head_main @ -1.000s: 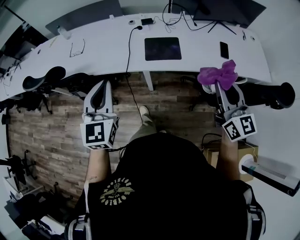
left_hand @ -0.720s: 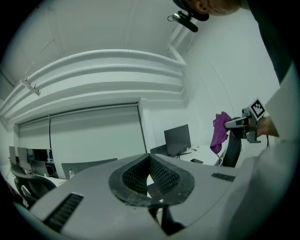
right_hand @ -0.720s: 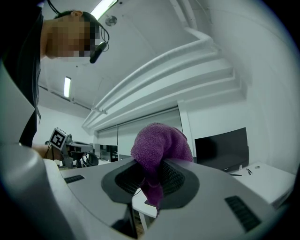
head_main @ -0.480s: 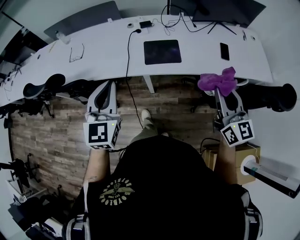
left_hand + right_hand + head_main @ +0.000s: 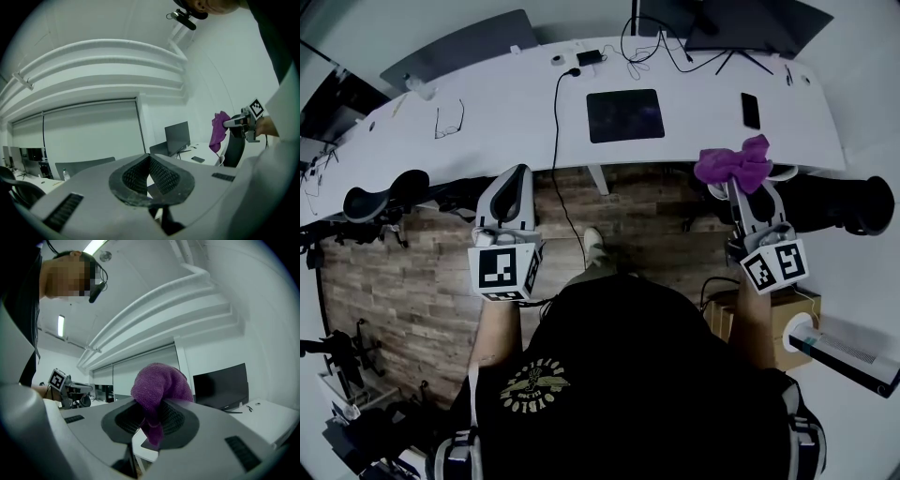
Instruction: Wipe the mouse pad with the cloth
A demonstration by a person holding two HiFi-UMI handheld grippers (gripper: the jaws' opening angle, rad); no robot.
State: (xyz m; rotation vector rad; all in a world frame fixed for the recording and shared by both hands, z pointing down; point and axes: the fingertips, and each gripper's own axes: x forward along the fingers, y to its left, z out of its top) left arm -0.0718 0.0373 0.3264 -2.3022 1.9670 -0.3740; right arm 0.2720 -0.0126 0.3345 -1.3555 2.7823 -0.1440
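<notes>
L gripper (image 5: 513, 187): jaws shut, empty, short of the desk (image 5: 487, 112). R gripper (image 5: 744, 190): jaws pinched on purple cloth (image 5: 734, 161), bunched at desk edge. Cloth looks soft, light, floppy, so a mid-bunch grip prob. suits wiping. Mouse pad (image 5: 625, 115) lies further in, centre desk, well apart.
</notes>
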